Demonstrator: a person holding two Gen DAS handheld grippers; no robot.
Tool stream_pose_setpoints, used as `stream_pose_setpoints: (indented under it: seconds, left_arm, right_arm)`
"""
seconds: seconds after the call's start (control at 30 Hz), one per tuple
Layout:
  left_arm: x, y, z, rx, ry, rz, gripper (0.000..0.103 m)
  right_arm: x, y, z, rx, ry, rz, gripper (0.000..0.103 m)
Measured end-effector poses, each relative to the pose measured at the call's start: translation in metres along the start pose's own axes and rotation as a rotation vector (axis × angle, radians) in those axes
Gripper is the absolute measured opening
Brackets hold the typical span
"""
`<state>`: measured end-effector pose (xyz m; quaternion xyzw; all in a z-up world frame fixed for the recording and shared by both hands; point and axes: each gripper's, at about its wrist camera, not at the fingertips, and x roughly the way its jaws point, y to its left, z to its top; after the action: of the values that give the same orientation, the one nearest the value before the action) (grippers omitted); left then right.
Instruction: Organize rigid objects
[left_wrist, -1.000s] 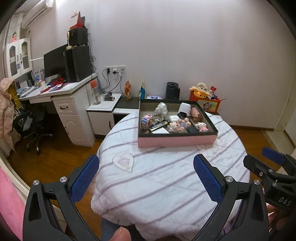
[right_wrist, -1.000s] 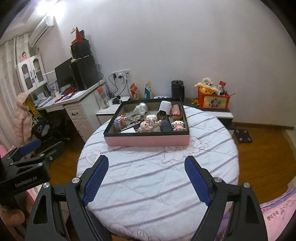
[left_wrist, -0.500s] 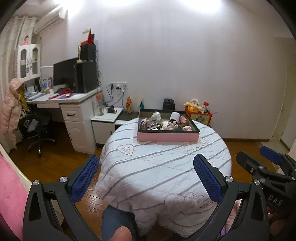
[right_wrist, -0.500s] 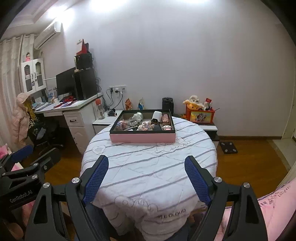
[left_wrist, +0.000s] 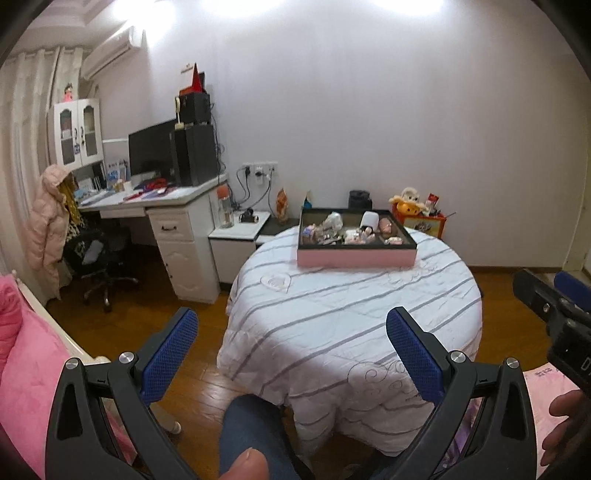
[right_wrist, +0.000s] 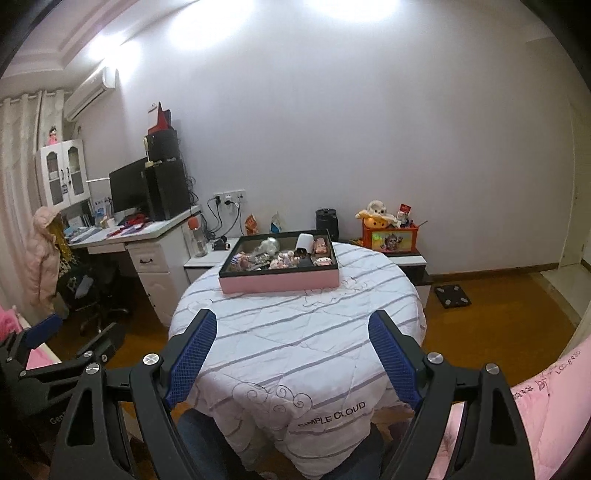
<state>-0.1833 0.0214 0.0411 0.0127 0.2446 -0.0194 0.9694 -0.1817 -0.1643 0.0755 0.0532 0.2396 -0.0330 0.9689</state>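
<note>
Blue-padded jaws wide apart, seemingly empty

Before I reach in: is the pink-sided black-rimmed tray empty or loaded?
Loaded. The pink-sided black-rimmed tray holds small figurines and a white cylinder among its compartments.

A white desk (left_wrist: 177, 199) carries a black monitor (left_wrist: 151, 147) and a speaker (left_wrist: 195, 155); a pink coat (left_wrist: 46, 218) hangs beside an office chair (left_wrist: 99, 258).

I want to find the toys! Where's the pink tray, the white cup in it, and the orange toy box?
pink tray (right_wrist: 279, 284), right wrist view, front wall.
white cup (right_wrist: 305, 242), right wrist view, its side.
orange toy box (right_wrist: 389, 240), right wrist view, front face.
</note>
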Motion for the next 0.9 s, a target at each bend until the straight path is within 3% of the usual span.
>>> stream_pose_setpoints:
  seconds: [0.43,0.9]
  left_arm:
    - [0.0,-0.003,-0.003,-0.002,-0.033,-0.053,0.103]
    - [0.004,0.002,-0.002,-0.023,-0.028,-0.019,0.103]
  right_arm:
    - [0.011,0.008,-0.006,-0.031,0.024,-0.003,0.086]
    - [0.012,0.011,-0.007,-0.041,0.029,-0.003,0.086]
